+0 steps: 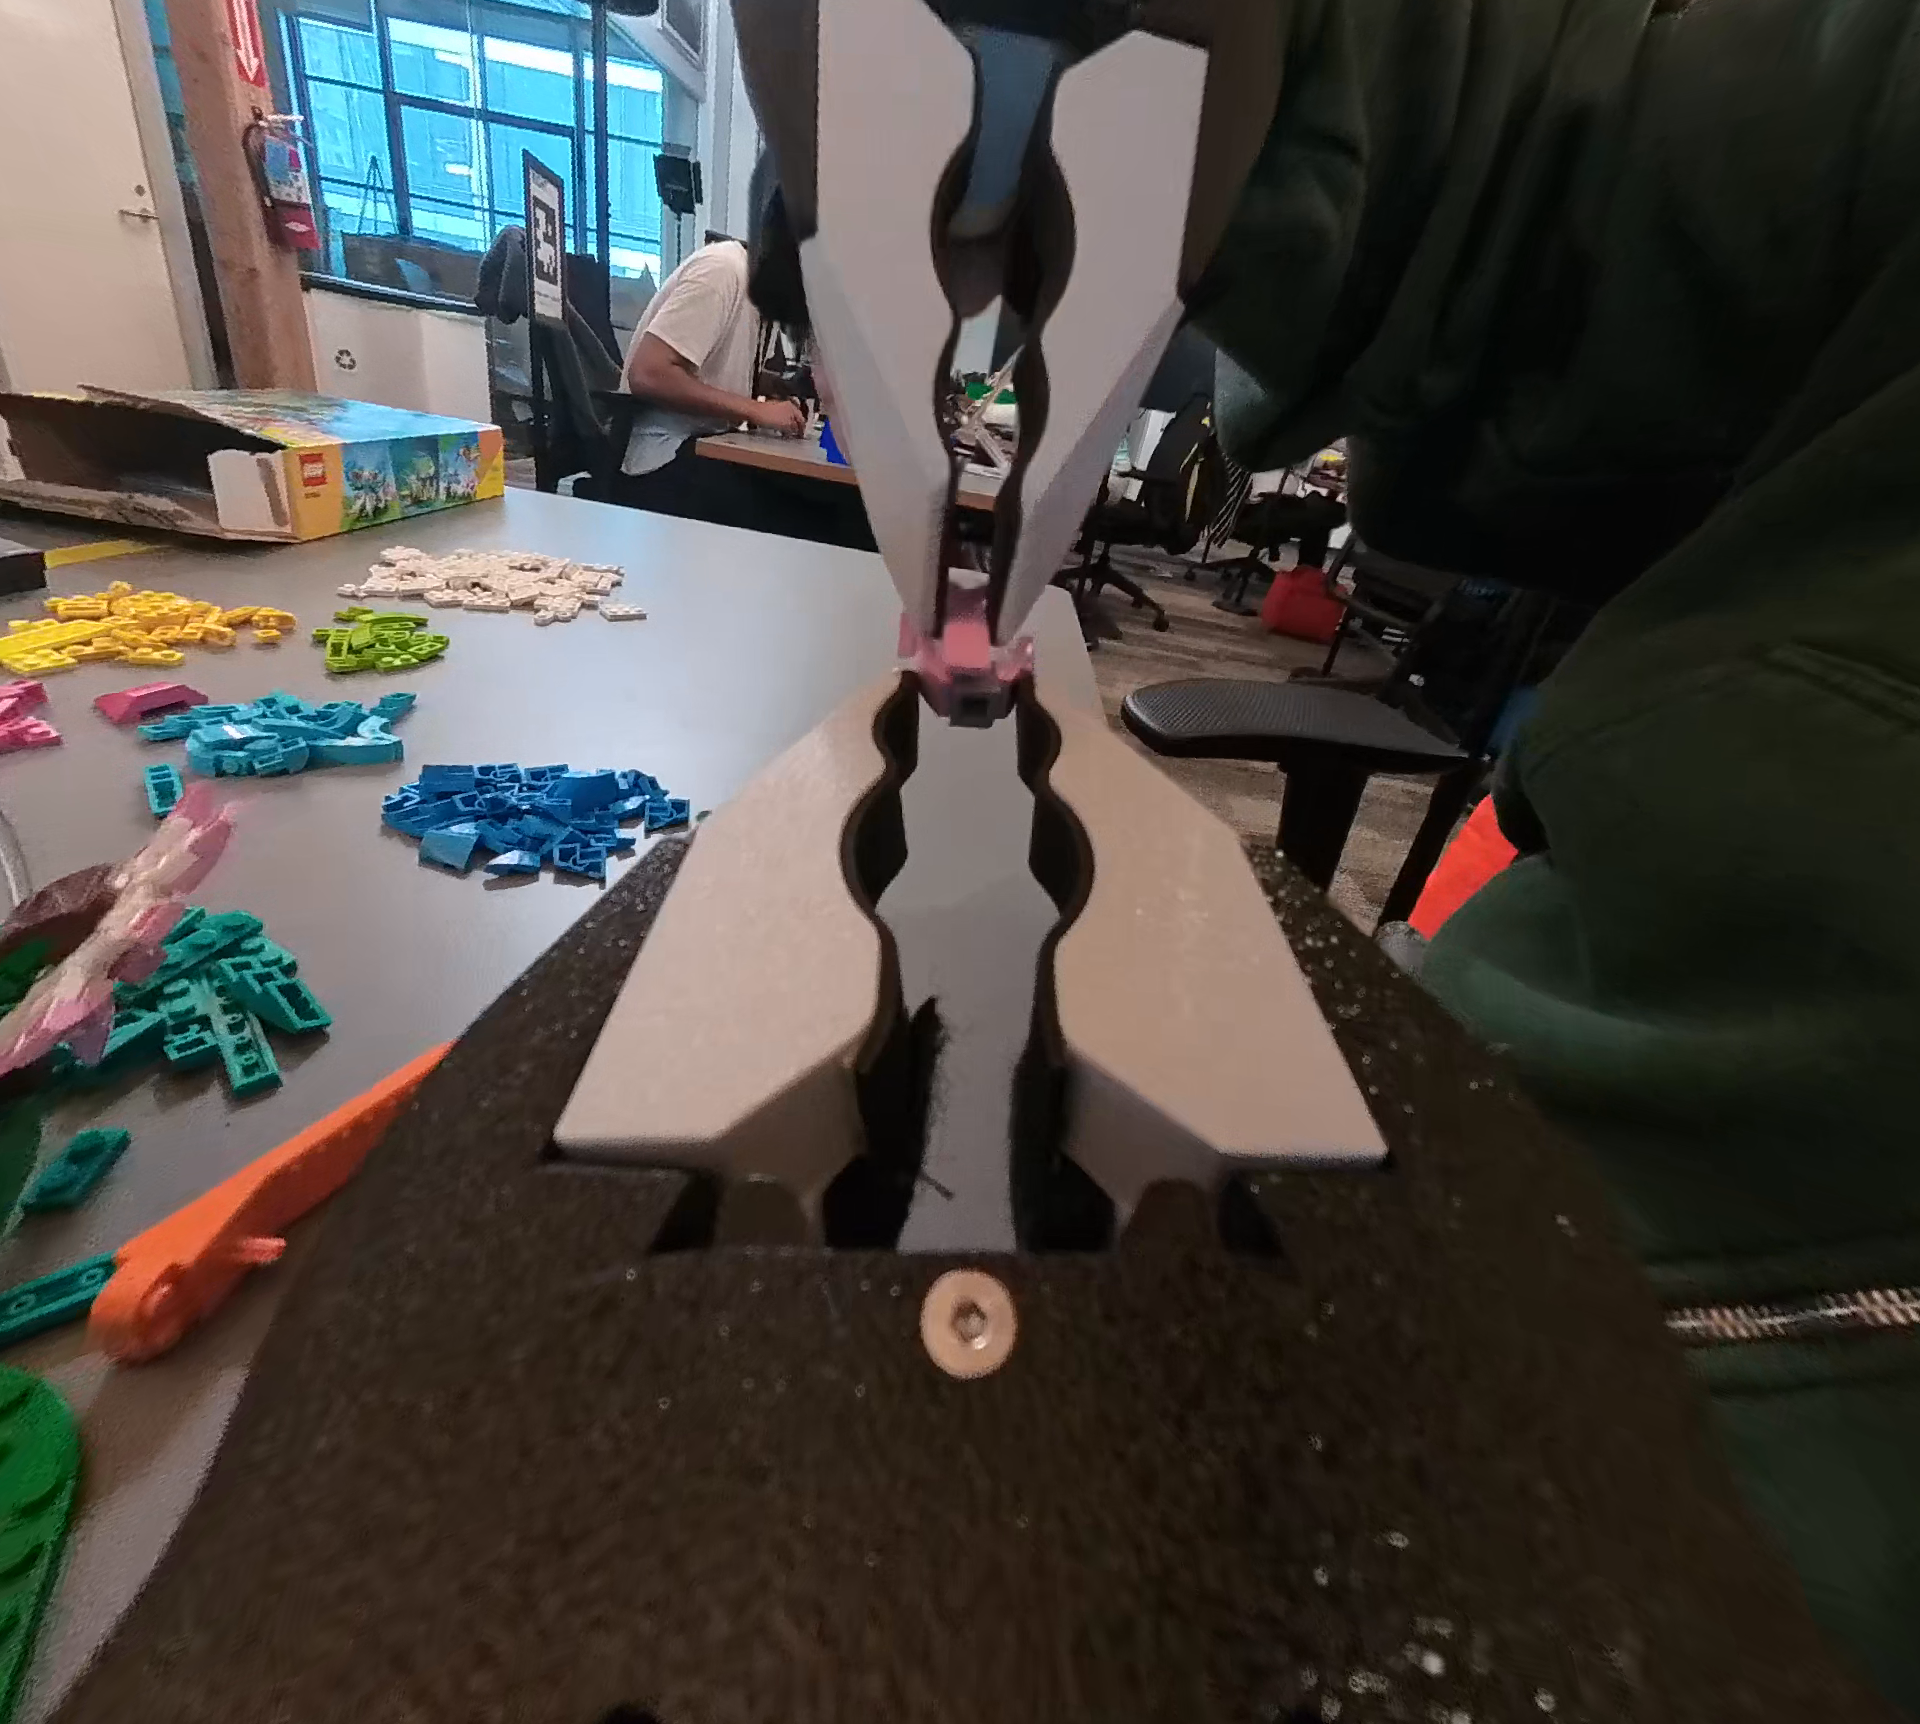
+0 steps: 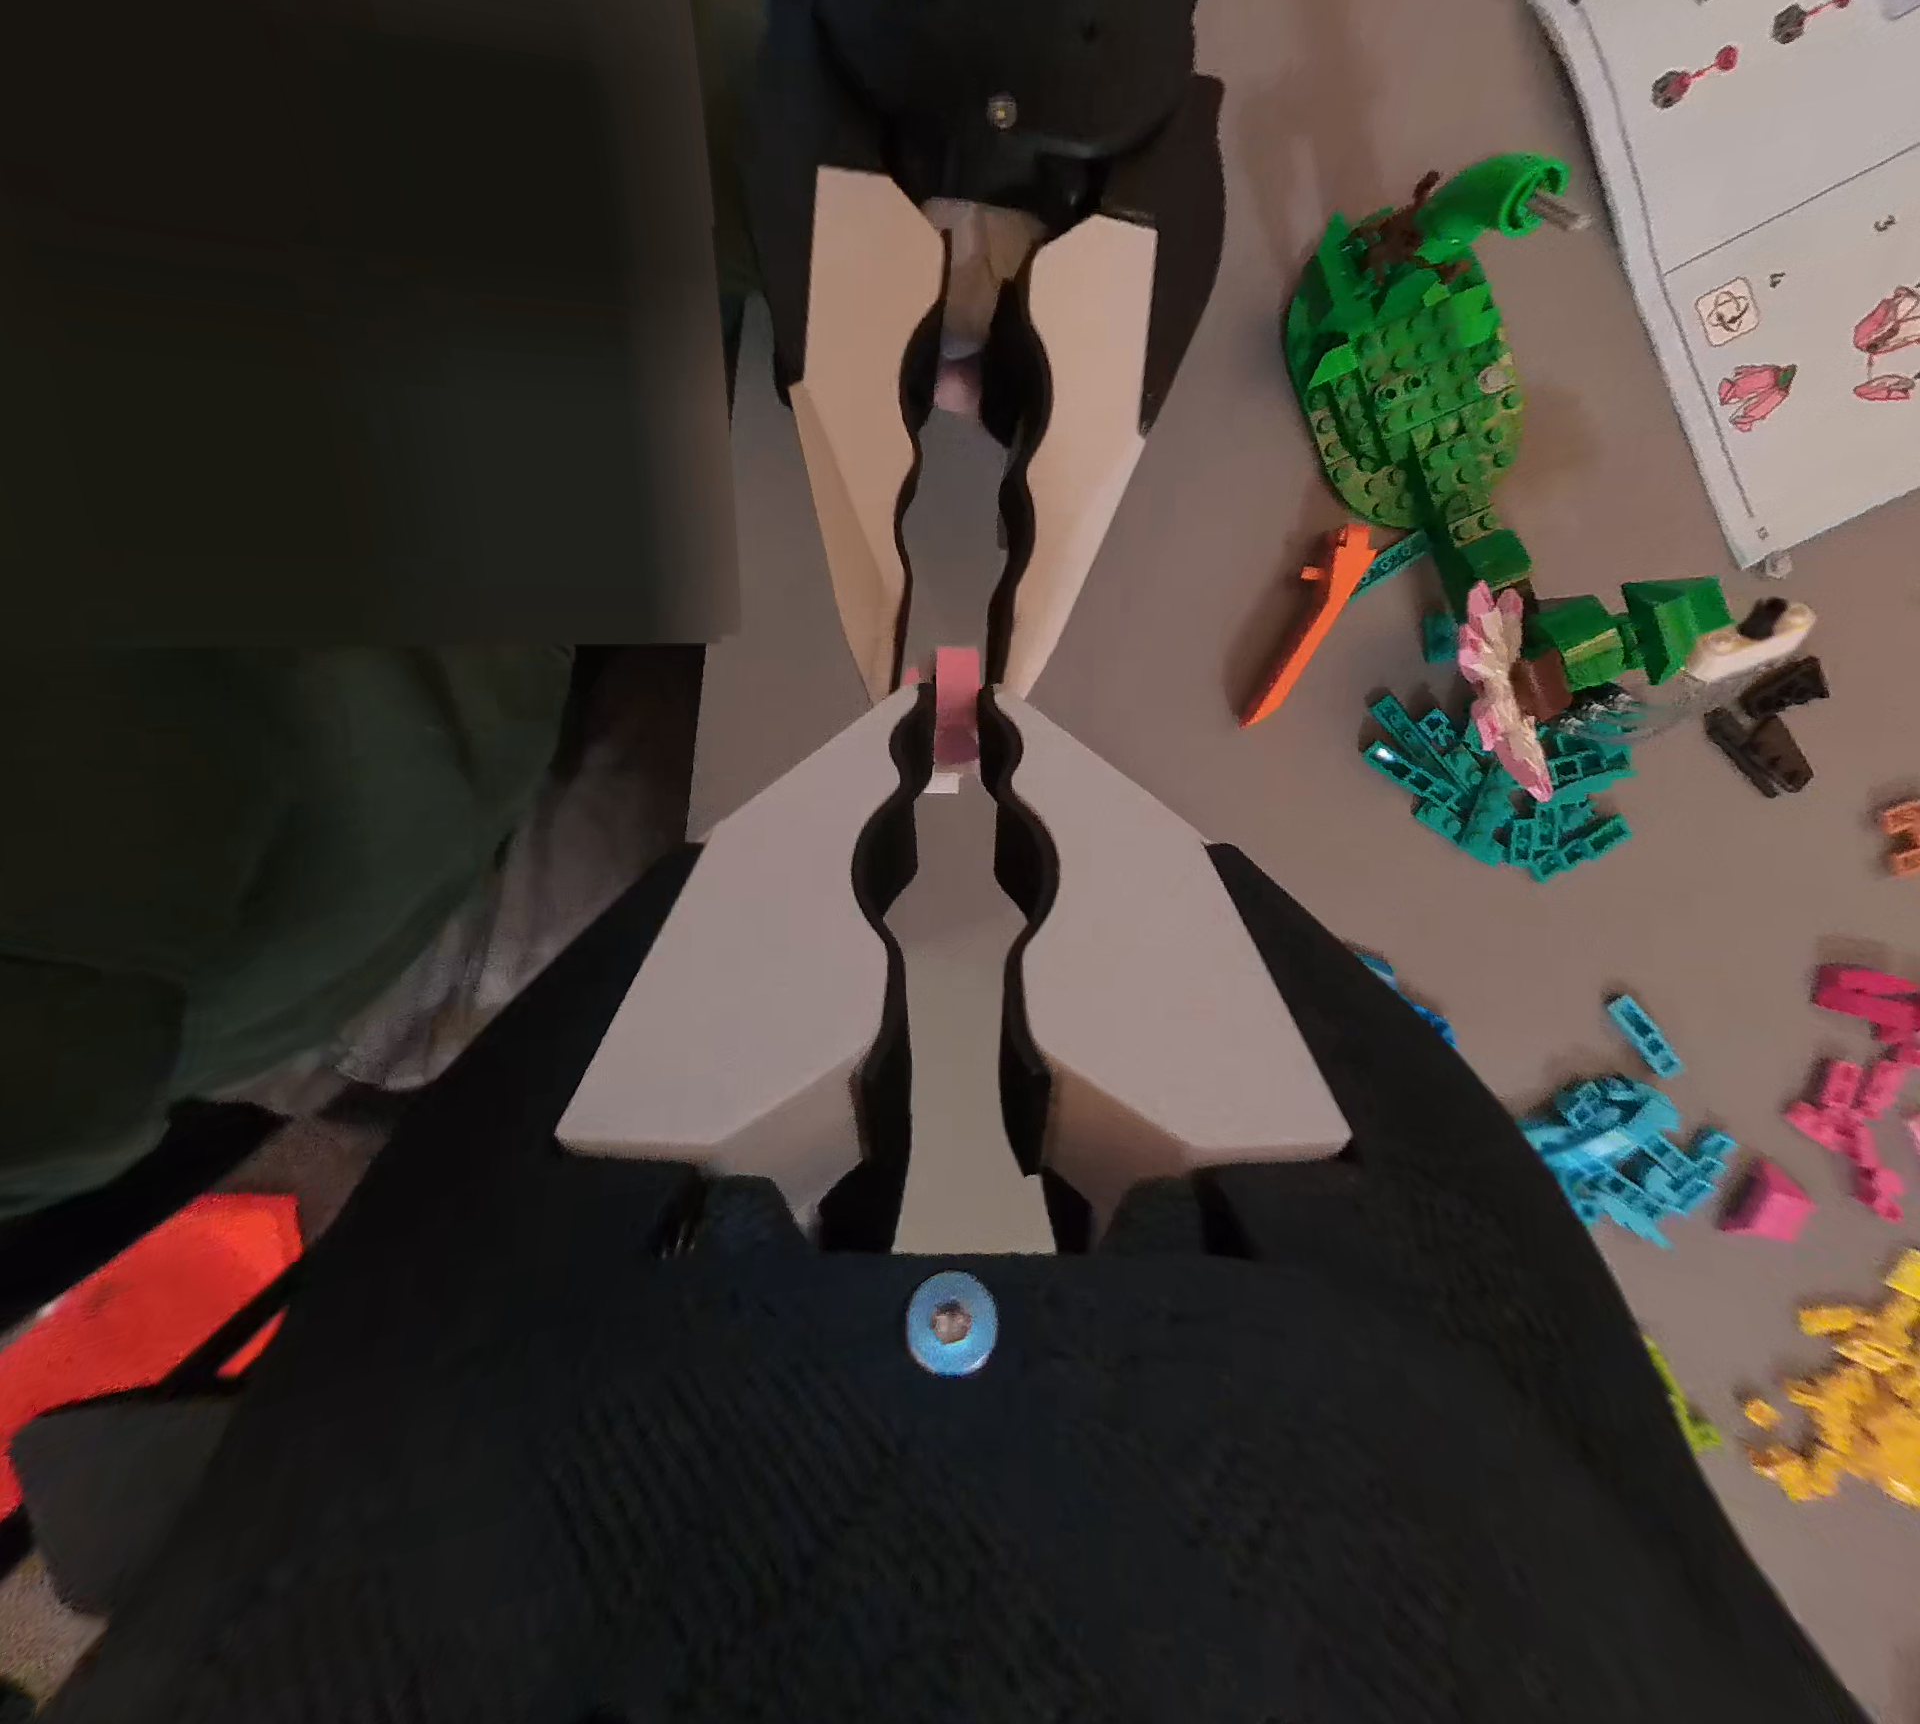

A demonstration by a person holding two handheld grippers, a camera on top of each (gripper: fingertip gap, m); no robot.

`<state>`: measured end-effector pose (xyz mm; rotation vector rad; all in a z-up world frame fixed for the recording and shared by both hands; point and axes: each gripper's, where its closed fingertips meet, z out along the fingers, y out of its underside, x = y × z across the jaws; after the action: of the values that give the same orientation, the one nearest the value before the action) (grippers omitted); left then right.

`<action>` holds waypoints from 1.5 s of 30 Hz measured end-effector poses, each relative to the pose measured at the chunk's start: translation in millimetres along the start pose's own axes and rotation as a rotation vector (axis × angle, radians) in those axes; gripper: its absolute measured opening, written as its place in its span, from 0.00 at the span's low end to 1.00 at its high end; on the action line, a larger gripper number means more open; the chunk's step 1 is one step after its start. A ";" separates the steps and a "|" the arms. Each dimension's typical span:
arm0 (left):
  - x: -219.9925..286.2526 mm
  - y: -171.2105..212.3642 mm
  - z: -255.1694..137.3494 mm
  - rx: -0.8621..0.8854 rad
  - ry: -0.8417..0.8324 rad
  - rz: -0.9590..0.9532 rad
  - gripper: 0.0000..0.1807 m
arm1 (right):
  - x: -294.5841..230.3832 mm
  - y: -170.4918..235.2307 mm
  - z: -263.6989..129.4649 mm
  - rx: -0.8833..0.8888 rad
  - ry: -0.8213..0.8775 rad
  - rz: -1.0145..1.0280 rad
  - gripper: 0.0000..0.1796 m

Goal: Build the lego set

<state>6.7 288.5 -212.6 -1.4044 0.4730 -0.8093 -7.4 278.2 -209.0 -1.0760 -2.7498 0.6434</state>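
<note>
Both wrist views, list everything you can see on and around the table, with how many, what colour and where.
pink piece: one, pink, pinched between both gripper tips above the table edge
white bricks: one pile, far on table
yellow bricks: one pile, left of white
lime bricks: one small pile
blue bricks: one pile, nearest the grippers
teal bricks: one pile, beside the model
green model: one, partly built
orange tool: one, by the model
instruction booklet: one, open
box: one, opened, far left
left hand-held gripper: shut on the piece
right hand-held gripper: shut on the piece
</note>
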 end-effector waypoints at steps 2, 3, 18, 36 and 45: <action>-0.2 -0.5 -0.1 0.003 -0.001 0.001 0.09 | -1.7 -1.5 0.8 -0.009 -0.005 -0.009 0.04; -0.8 -0.2 -0.2 0.002 -0.004 0.000 0.09 | -1.6 -1.4 1.2 -0.015 -0.003 -0.010 0.03; -1.5 3.8 1.7 -0.026 -0.017 0.023 0.09 | -1.7 3.1 5.3 -0.022 -0.008 0.007 0.03; 0.1 3.1 1.9 -0.022 -0.011 0.031 0.09 | -4.1 0.3 6.0 0.004 -0.017 0.009 0.04; 0.5 4.1 2.5 -0.028 -0.010 0.033 0.09 | -3.3 1.3 6.4 0.001 -0.016 0.014 0.04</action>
<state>9.8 289.7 -216.1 -1.4227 0.5006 -0.7709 -5.8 274.6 -215.2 -1.0958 -2.7575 0.6574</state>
